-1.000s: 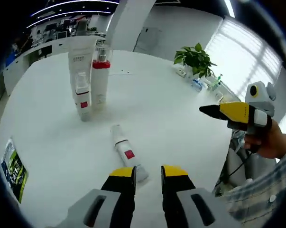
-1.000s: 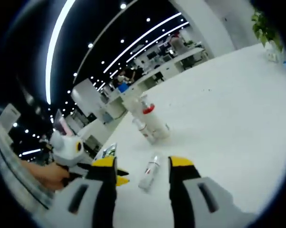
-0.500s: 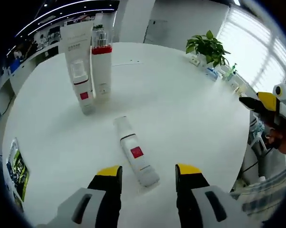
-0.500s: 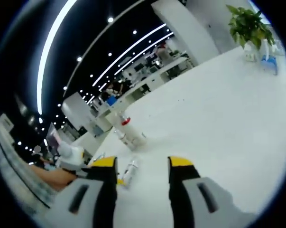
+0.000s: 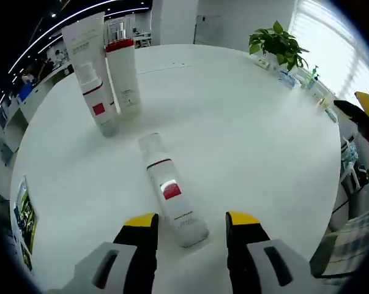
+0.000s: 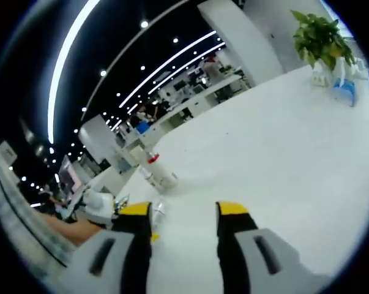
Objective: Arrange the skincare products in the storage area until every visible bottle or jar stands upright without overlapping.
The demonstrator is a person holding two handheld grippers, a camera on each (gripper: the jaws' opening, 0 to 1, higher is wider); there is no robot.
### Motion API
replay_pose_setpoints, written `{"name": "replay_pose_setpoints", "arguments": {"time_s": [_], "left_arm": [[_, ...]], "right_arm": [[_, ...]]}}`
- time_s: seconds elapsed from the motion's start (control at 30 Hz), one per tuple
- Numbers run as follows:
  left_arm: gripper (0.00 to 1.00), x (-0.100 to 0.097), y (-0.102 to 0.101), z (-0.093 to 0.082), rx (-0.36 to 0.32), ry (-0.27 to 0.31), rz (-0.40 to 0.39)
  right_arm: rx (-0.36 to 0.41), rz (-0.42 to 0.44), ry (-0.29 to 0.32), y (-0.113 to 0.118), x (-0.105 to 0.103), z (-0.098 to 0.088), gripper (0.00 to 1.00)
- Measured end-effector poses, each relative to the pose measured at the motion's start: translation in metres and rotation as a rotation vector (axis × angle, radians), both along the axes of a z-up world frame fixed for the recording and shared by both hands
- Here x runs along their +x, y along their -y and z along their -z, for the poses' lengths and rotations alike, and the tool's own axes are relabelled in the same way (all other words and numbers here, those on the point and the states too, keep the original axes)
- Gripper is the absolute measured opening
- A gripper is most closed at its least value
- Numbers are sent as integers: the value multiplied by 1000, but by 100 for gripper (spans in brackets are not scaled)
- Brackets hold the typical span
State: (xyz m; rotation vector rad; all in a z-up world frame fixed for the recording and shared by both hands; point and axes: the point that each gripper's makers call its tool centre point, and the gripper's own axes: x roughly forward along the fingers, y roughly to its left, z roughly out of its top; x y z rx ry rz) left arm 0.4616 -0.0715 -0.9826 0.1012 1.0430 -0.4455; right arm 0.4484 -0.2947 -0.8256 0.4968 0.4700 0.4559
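Lying tube apart from upright bottles; plant beyond.

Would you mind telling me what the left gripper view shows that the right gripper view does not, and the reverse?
Left gripper view alone: the fallen bottle in full, lying flat on the white table, its base between the open left gripper jaws; a green leaflet at the table edge; bright windows.

Right gripper view alone: dark ceiling with light strips, office desks behind, and the open right gripper over bare table.

Both: the upright bottles, the potted plant, and the table.
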Motion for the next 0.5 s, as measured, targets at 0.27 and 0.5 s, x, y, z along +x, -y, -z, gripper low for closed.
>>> {"name": "replay_pose_setpoints", "arguments": {"time_s": [0.27,0.5], "left_arm": [[28,4,-12,3,37,37,14],[22,7,-16,6,23,63,26]], "right_arm": [[-43,-32,10,3,-3,3,34],[-35,-42,16,-4,0,1,33]]}}
